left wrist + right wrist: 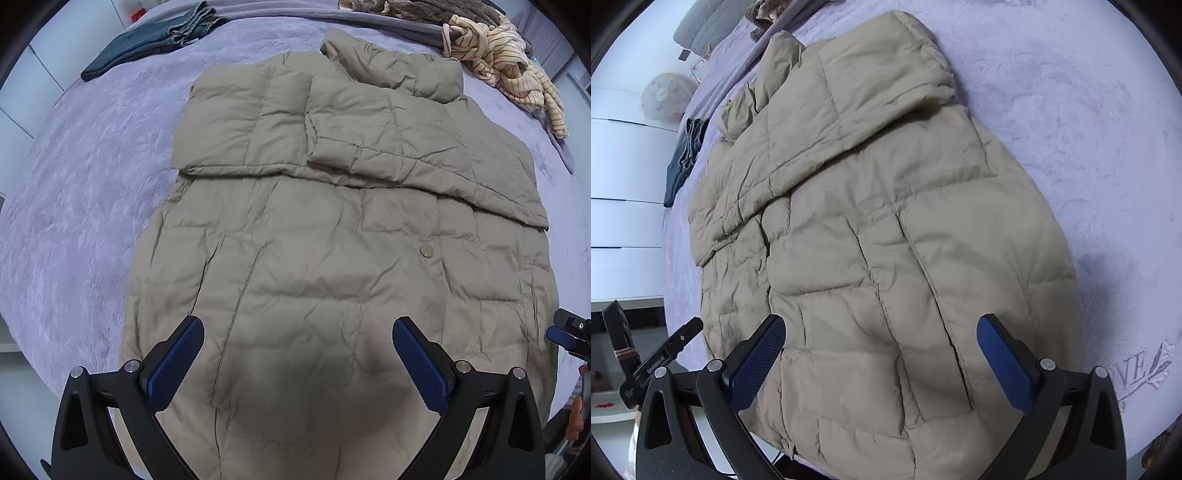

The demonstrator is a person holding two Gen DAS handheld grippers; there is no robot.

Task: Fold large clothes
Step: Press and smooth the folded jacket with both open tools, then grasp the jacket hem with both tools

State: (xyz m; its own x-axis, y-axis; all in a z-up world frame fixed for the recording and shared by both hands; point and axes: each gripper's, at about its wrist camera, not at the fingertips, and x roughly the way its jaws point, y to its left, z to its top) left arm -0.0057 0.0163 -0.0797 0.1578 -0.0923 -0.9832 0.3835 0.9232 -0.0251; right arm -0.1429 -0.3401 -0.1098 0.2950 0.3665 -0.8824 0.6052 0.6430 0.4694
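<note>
Lavender bedspread (74, 184) carries our beige puffer jacket (332, 258), both sleeves seemingly folded across its far half. Left tongs (297, 363) and right tongs (881, 360) hover wide and empty over the near hem; we should pinch both corners evenly.

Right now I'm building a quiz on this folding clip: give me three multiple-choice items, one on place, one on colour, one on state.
1. Where do the folded jeans lie?
A. on the jacket
B. on the bedspread, apart from the jacket
C. in a gripper

2. What colour is the puffer jacket?
A. beige
B. red
C. black

3. How do the left gripper and right gripper stand?
A. both shut on the jacket
B. one shut
C. both open, holding nothing

Answers:
1 B, bare lilac bedspread separates them.
2 A, beige throughout.
3 C, blue pads stand wide apart over the fabric.
</note>
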